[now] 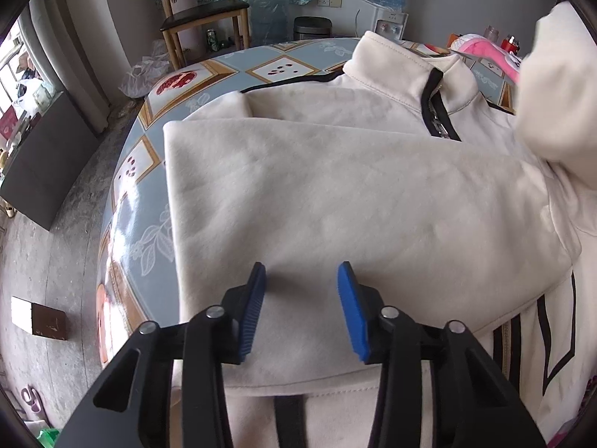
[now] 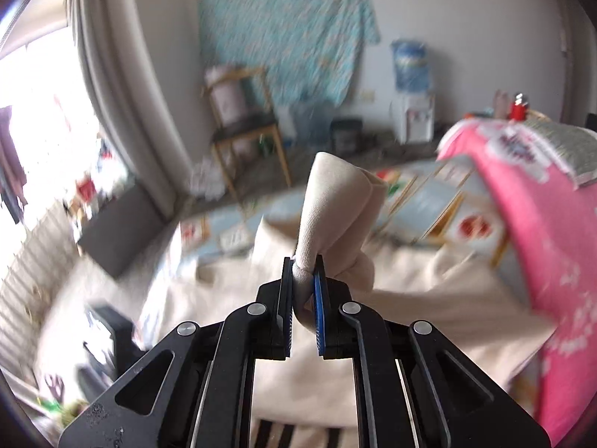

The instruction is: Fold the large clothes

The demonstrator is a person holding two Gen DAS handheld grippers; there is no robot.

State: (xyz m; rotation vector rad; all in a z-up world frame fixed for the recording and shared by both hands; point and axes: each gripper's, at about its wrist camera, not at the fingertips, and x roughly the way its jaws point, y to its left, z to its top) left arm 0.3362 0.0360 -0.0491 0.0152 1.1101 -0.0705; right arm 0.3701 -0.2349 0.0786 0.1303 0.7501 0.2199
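A cream zip-up jacket (image 1: 335, 194) with black trim lies spread on the patterned table (image 1: 149, 201), collar (image 1: 395, 71) at the far side. One sleeve lies folded flat across its chest. My left gripper (image 1: 302, 272) hovers just over that folded sleeve near the hem, jaws apart with nothing between them. In the right wrist view, my right gripper (image 2: 303, 265) is shut on the bunched end of the other cream sleeve (image 2: 335, 201) and holds it up above the jacket. That lifted sleeve (image 1: 556, 89) shows at the upper right of the left wrist view.
A pink garment (image 2: 541, 231) lies on the table's right side. The table's rounded edge drops to the concrete floor (image 1: 48, 246) on the left. A wooden chair (image 1: 201, 15), water jugs and a water dispenser (image 1: 388, 18) stand beyond the far edge.
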